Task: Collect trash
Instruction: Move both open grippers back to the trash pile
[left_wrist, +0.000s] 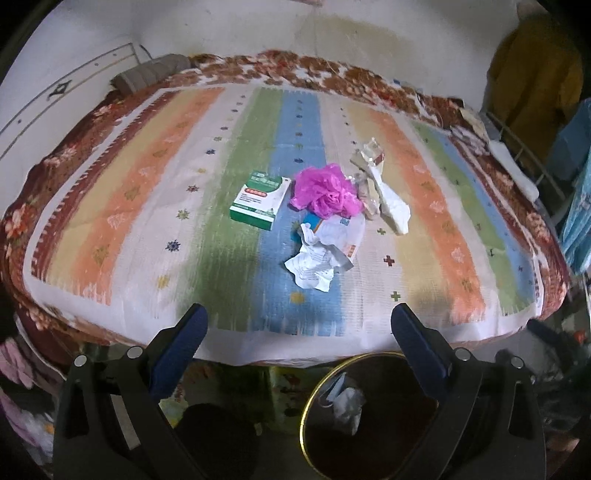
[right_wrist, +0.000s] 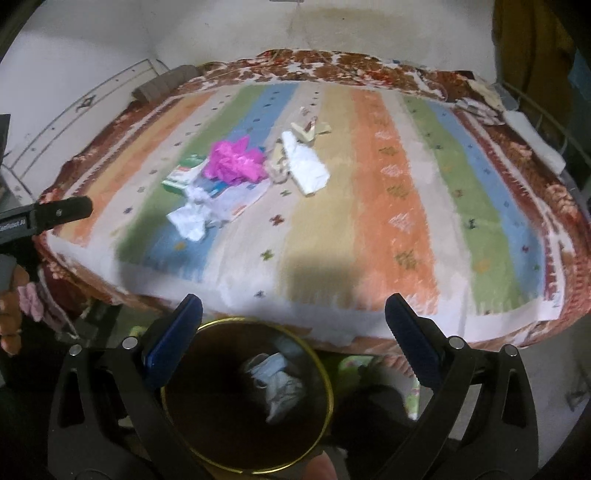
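A pile of trash lies mid-bed on a striped cover (left_wrist: 147, 206): a green and white box (left_wrist: 258, 199), a pink plastic bag (left_wrist: 325, 192), crumpled white paper (left_wrist: 314, 262), a white wrapper (left_wrist: 391, 206) and clear plastic (left_wrist: 371, 151). The pile also shows in the right wrist view, with the pink bag (right_wrist: 236, 162) and crumpled paper (right_wrist: 192, 218). A dark bin with a gold rim (left_wrist: 306, 398) stands below the bed's near edge and holds some white and blue trash (right_wrist: 277, 380). My left gripper (left_wrist: 299, 325) is open and empty. My right gripper (right_wrist: 293, 314) is open and empty above the bin (right_wrist: 328, 387).
The left gripper's body (right_wrist: 48, 216) shows at the left of the right wrist view, with a hand below it. A brown pillow (left_wrist: 147, 74) lies at the bed's far left. A metal rail (left_wrist: 528, 158) and hanging clothes (left_wrist: 535, 66) are on the right.
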